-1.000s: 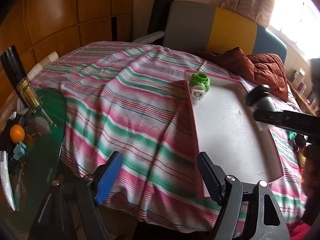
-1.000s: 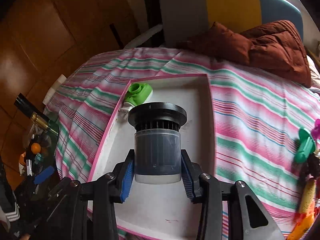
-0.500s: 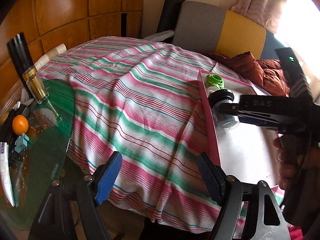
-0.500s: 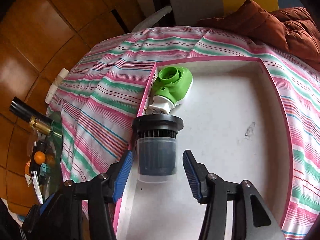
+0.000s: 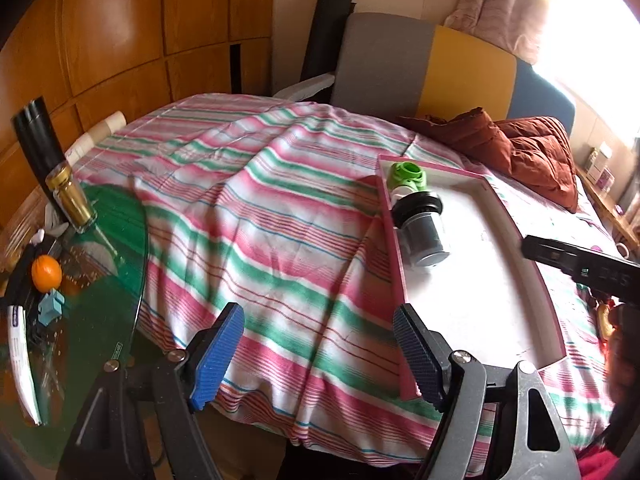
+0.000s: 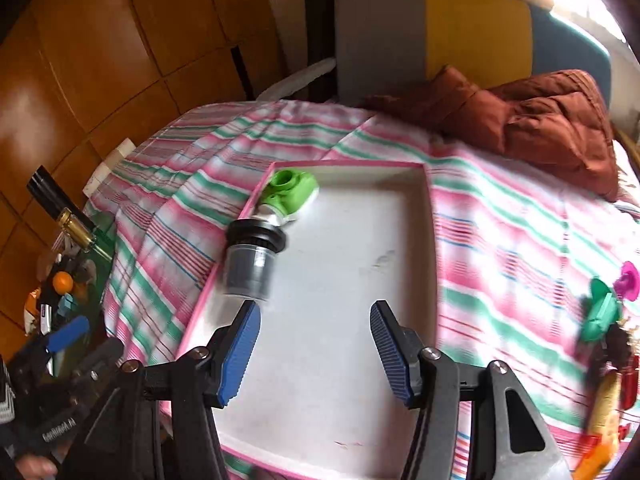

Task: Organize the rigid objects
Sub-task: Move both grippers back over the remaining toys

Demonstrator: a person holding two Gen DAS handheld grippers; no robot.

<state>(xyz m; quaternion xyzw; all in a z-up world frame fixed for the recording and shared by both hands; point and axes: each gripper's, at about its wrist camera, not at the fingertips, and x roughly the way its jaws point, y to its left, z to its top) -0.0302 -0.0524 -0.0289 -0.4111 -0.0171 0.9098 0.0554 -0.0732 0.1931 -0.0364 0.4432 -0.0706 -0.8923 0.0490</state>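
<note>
Your right gripper [image 6: 314, 350] sits at the bottom centre of its view, jaws opening and nothing between them; the blue pads hang over the bare white floor of the pink-rimmed tray [image 6: 430, 216]. The dark cylindrical jar with the black ribbed lid [image 6: 252, 262] stands just above and left of your left-hand pad, clear of it, tight against the tray's left wall. Directly above it, in the tray's upper-left corner, lies the green plug-in device [image 6: 290, 192], touching or very nearly touching the jar's lid.

Your left gripper [image 5: 318, 356] is spread wide and holds nothing; it hovers at the bottom centre of its view over the striped bedspread [image 5: 256, 216], with its right pad beside the tray's near-left corner. From there you see the jar [image 5: 424, 232] and green device [image 5: 408, 176] at centre right.

At the right edge of the right-wrist view, a cluster of colourful toys [image 6: 604, 312] lies on the bedspread, well apart from the tray.
</note>
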